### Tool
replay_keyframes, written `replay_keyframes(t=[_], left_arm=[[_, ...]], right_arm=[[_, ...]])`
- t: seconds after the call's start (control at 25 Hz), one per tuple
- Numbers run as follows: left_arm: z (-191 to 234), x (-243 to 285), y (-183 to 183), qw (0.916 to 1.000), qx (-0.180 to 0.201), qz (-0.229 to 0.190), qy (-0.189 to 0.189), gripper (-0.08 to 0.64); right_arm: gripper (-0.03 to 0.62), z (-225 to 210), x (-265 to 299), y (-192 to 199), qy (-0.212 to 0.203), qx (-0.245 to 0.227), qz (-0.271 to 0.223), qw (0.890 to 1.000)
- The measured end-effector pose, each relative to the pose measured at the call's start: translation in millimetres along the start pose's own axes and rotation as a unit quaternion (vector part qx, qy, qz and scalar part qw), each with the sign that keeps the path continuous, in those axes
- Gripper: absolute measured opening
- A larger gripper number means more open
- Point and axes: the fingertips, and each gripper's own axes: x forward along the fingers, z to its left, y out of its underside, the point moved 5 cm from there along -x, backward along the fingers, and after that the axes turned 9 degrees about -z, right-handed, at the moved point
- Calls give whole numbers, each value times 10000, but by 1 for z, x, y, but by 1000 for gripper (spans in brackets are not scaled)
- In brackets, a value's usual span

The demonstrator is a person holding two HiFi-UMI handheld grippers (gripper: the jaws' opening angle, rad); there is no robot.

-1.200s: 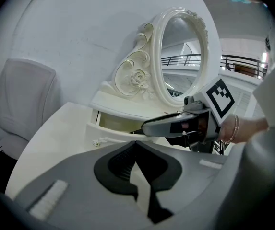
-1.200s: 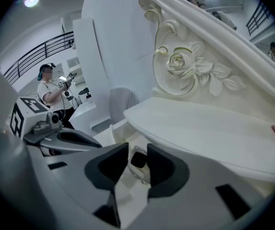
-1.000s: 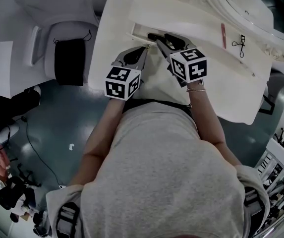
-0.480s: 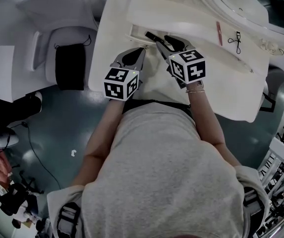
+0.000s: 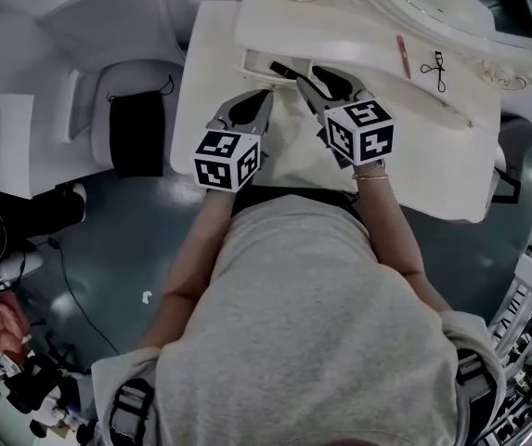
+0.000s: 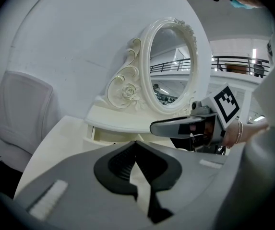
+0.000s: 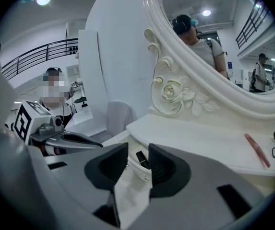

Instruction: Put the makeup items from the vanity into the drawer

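Note:
The white vanity's drawer (image 5: 250,61) stands pulled out, and a black lipstick tube (image 5: 281,68) lies inside it. My right gripper (image 5: 308,73) hovers just in front of the drawer, open and empty. In the right gripper view the lipstick tube (image 7: 141,159) shows through the gap between its jaws (image 7: 138,150). My left gripper (image 5: 263,98) is beside it on the left, shut on nothing, with its tips (image 6: 136,143) meeting. On the vanity top lie a pink stick (image 5: 403,56), a black eyelash curler (image 5: 434,67) and a thin white stick (image 5: 444,109).
An oval mirror in an ornate carved frame (image 6: 170,63) rises at the back of the vanity top (image 7: 214,145). A white chair with a black cushion (image 5: 137,133) stands to the left. The person's torso fills the lower head view, close to the vanity's front edge.
Both grippers have lifted slightly in front of the open drawer. The lipstick tube stays in the drawer, and the items on the vanity top have not moved.

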Motion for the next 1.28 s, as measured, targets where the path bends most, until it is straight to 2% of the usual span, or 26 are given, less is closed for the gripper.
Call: replay_keyframes(t=[0.28, 0.44, 0.52, 1.04, 1.28], left_arm=[[-14, -5, -27, 9993, 218, -247, 170, 9], [-25, 4, -32, 9961, 790, -152, 369, 9], [-32, 8, -34, 9942, 944, -115, 507, 9], [-75, 30, -26, 9887, 992, 109, 1120, 9], [-93, 35, -16, 9857, 1015, 236, 1326, 9]], right_arm=[[107, 4, -31, -17, 114, 147, -553, 9983], [107, 3, -48, -21, 209, -14, -765, 9969], [107, 3, -57, -23, 243, -16, -853, 9961], [104, -5, -105, -9, 702, 110, -1123, 9911], [61, -9, -115, -1, 1020, 168, -1275, 9864]])
